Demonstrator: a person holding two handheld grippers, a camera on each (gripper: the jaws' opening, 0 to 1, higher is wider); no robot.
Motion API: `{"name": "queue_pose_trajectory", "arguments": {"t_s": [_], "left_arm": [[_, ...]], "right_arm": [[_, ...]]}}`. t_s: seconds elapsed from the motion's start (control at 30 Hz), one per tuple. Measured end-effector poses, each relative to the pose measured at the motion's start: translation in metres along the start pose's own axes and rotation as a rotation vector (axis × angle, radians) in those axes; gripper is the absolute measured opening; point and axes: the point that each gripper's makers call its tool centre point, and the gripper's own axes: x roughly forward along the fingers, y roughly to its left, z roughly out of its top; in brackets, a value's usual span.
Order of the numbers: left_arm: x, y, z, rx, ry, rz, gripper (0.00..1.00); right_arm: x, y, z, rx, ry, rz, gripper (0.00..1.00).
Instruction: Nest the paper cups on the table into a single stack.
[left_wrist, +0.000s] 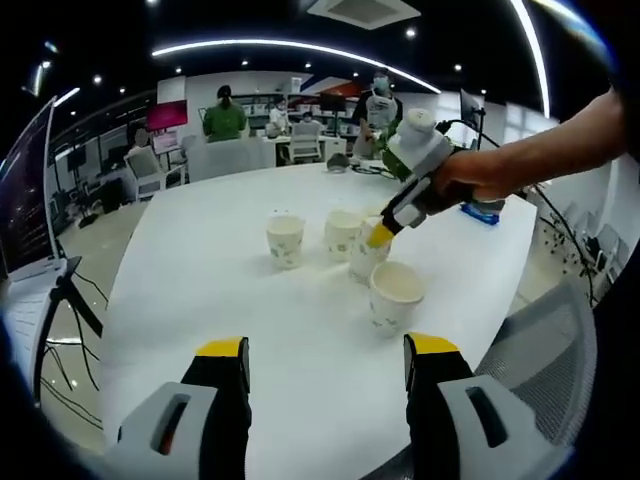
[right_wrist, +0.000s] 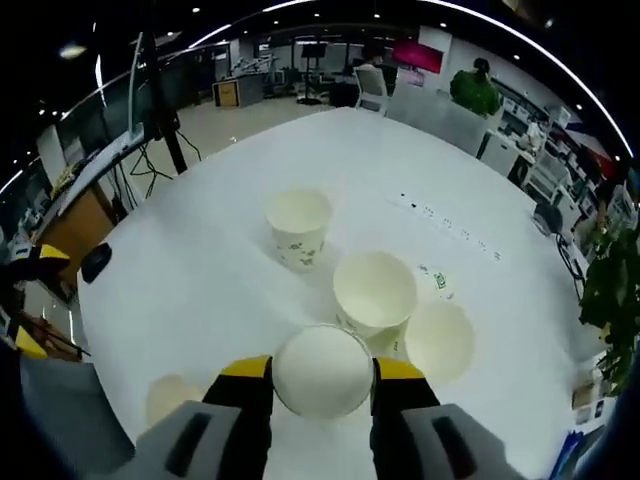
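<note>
A white round worktop (left_wrist: 200, 270) carries the paper cups, all standing upright, mouths up. In the left gripper view I count 4: 1 cup (left_wrist: 285, 240) to the left and a little apart, another cup (left_wrist: 342, 234) just right of it, a third cup (left_wrist: 366, 255) with the other tool's yellow tips on its rim, and the nearest cup (left_wrist: 396, 295) close in front of that.

The right tool (right_wrist: 322, 385) has its 2 yellow-tipped jaws closed on either side of a cup (right_wrist: 322, 372), holding it by the wall just under the rim, mouth toward the camera. In the left gripper view the same right tool (left_wrist: 381, 236) comes in from the right, a hand wrapped round it.

The left tool (left_wrist: 325, 350) hovers at the near edge of the worktop with its jaws wide apart and nothing between them.

The relation that counts: in the right gripper view the next cup (right_wrist: 374, 292) stands just beyond the held one and slightly right, nearly touching it, its open mouth straight up. Another cup (right_wrist: 441, 340) sits right of that, and 1 more (right_wrist: 299, 227) stands farther off to the left. My guess is the held cup needs lifting clear, then lowering straight down along the upright axis of its neighbour. The right tool is much the nearer; the left is well back.
</note>
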Motion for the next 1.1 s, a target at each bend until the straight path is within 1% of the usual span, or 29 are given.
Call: {"name": "queue_pose_trajectory", "arguments": {"t_s": [0.07, 0.23, 0.3, 0.33, 0.43, 0.47, 0.57, 0.6, 0.67, 0.77, 0.83, 0.87, 0.93, 0.97, 1.03, 1.1], "left_arm": [[-0.001, -0.004, 0.005, 0.002, -0.002, -0.007, 0.61], [0.004, -0.004, 0.009, 0.010, -0.009, -0.017, 0.61], [0.004, -0.004, 0.011, 0.013, -0.012, -0.020, 0.61], [0.005, -0.004, 0.012, 0.014, -0.013, -0.021, 0.61], [0.006, -0.003, 0.015, 0.015, -0.018, -0.024, 0.61], [0.005, -0.004, 0.017, 0.015, -0.021, -0.025, 0.61], [0.008, -0.001, 0.018, 0.011, -0.025, -0.027, 0.61], [0.008, -0.002, 0.020, 0.007, -0.028, -0.029, 0.61], [0.009, -0.001, 0.023, 0.000, -0.035, -0.034, 0.61], [0.010, 0.001, 0.026, -0.004, -0.040, -0.037, 0.61], [0.011, 0.002, 0.028, -0.008, -0.044, -0.040, 0.61], [0.011, 0.002, 0.029, -0.009, -0.045, -0.041, 0.61], [0.011, 0.000, 0.033, -0.013, -0.048, -0.047, 0.61], [0.012, 0.000, 0.034, -0.014, -0.050, -0.049, 0.61], [0.015, 0.001, 0.034, -0.014, -0.051, -0.057, 0.61], [0.017, 0.002, 0.034, -0.017, -0.052, -0.063, 0.61]], "right_arm": [[-0.001, -0.004, 0.005, -0.002, -0.016, 0.004, 0.37], [-0.023, 0.009, 0.017, 0.006, -0.074, 0.023, 0.37], [-0.022, 0.007, 0.024, 0.014, -0.106, 0.046, 0.37], [-0.025, 0.009, 0.029, 0.012, -0.129, 0.059, 0.37], [-0.038, 0.019, 0.036, -0.014, -0.165, 0.074, 0.37], [-0.038, 0.020, 0.041, -0.017, -0.192, 0.093, 0.37], [-0.044, 0.028, 0.048, -0.008, -0.232, 0.137, 0.37], [-0.046, 0.029, 0.052, -0.011, -0.255, 0.148, 0.37], [-0.048, 0.030, 0.055, -0.011, -0.273, 0.167, 0.37], [-0.055, 0.041, 0.057, -0.030, -0.299, 0.199, 0.37], [-0.053, 0.044, 0.061, -0.038, -0.321, 0.231, 0.37], [-0.055, 0.047, 0.062, -0.046, -0.335, 0.248, 0.37], [-0.062, 0.057, 0.068, -0.089, -0.377, 0.284, 0.37], [-0.063, 0.059, 0.068, -0.092, -0.388, 0.295, 0.37], [-0.067, 0.067, 0.071, -0.074, -0.412, 0.344, 0.37], [-0.074, 0.077, 0.072, -0.065, -0.422, 0.368, 0.37]]}}
